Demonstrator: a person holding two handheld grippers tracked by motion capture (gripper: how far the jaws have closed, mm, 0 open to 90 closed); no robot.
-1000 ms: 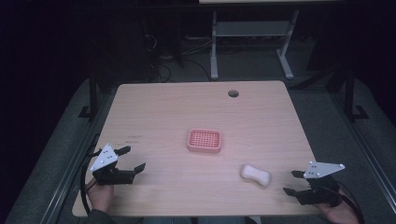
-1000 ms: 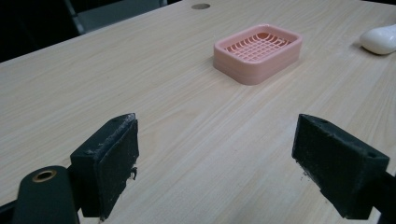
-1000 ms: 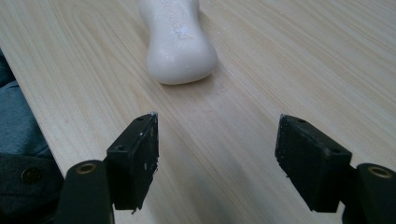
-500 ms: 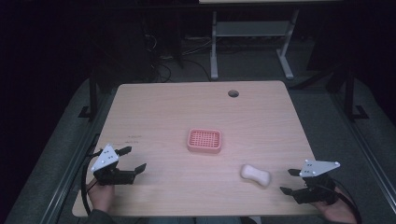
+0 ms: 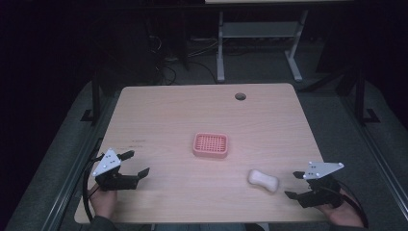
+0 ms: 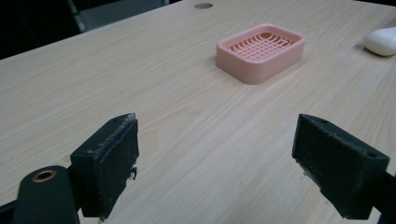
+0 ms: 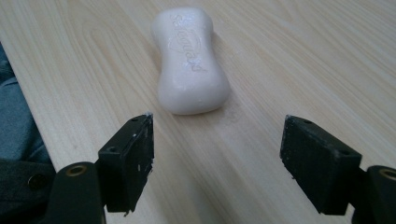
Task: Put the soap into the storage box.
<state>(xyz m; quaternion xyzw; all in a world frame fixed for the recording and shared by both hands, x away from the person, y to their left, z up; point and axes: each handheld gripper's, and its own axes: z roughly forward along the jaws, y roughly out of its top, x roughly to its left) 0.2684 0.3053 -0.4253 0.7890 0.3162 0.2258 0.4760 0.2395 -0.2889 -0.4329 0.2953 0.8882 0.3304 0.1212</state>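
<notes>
- the right gripper [image 5: 297, 185] sits low at the table's [image 5: 159, 115] near right corner, aimed at the soap [image 5: 263, 180]; its jaws have just been opening and now stand wide apart with nothing between them.
- in the right gripper view the soap [image 7: 190, 60] lies flat on the wood just ahead of the two pads [image 7: 133, 161], end-on to them and clear of both; no contact.
- compared with a second ago, the soap and the dish [image 5: 210, 145] lie where they did, and the right hand has barely shifted; the widened jaws are the only real change.
- my reading: the wider gap looks like preparation for a grasp on the soap, so the pick-up is just starting and nothing has been lifted.
- the soap's long axis points along the gripper's line, so the pads would close across its narrow waist if the hand slides forward and down.
- the left gripper [image 5: 137, 166] rests near the table's left front edge, jaws spread and empty; it faces the dish [image 6: 260, 51] from well away.
- the pink dish is empty, near the table's middle, apart from the soap, and looks like the likely place for it.
</notes>
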